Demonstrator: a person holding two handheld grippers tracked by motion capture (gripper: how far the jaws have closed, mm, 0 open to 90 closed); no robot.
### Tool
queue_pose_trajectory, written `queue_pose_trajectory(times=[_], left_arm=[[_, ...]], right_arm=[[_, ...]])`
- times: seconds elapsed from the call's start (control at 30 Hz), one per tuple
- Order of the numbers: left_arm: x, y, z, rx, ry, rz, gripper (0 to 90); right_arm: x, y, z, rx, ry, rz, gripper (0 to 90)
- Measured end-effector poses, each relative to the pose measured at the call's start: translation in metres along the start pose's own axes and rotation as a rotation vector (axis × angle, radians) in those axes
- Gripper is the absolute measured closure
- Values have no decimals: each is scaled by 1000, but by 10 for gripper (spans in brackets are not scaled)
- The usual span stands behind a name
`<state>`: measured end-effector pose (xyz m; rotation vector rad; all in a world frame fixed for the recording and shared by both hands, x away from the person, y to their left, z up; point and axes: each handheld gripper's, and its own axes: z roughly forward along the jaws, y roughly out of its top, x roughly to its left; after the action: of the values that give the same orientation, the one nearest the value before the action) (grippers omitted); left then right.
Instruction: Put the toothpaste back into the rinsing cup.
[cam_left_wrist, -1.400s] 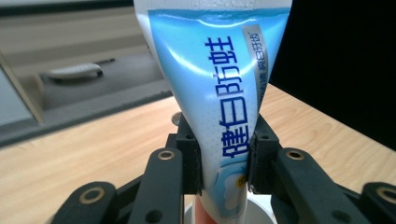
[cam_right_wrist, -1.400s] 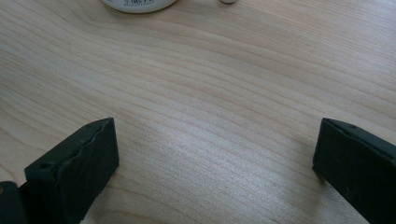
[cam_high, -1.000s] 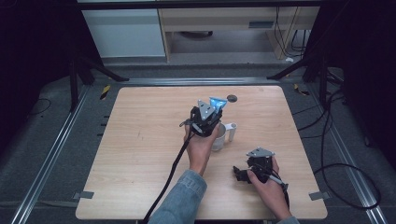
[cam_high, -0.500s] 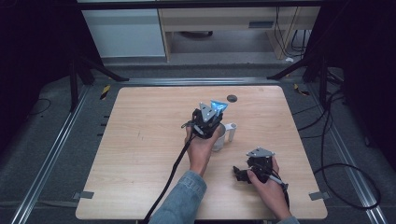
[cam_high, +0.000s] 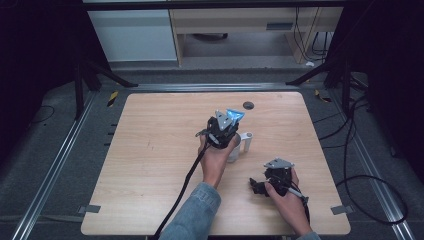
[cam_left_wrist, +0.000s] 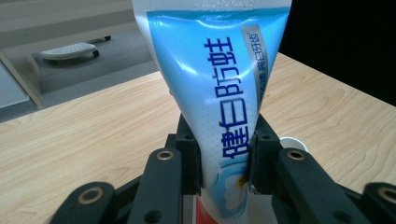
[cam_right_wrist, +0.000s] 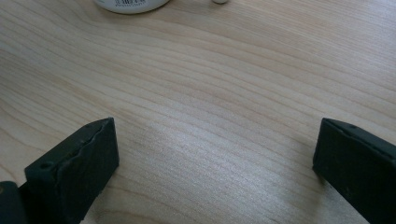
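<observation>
Left gripper view: toothpaste tube (cam_left_wrist: 219, 93) clamped btwn left gripper (cam_left_wrist: 224, 161) jaws.

Around the white cup (cam_high: 244, 145), bare table (cam_high: 150, 165) is left open to its left and far side, while its near side is blocked by the left gripper (cam_high: 223, 131) and the right gripper (cam_high: 274, 181).
</observation>
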<state>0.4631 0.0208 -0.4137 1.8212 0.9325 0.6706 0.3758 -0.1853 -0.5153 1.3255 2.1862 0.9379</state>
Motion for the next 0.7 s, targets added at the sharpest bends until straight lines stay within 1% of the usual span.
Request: queue_pose_trajectory(times=[0.1, 0.33, 0.7], left_arm=[[-1, 1, 1, 5, 0, 9, 704], [-1, 3, 3, 20, -5, 10, 699], [2, 5, 6, 35, -16, -12, 693]], right_arm=[[0, 0, 0, 0, -1, 0, 5], [0, 0, 0, 2, -2, 1, 5], [0, 0, 0, 2, -2, 1, 5]])
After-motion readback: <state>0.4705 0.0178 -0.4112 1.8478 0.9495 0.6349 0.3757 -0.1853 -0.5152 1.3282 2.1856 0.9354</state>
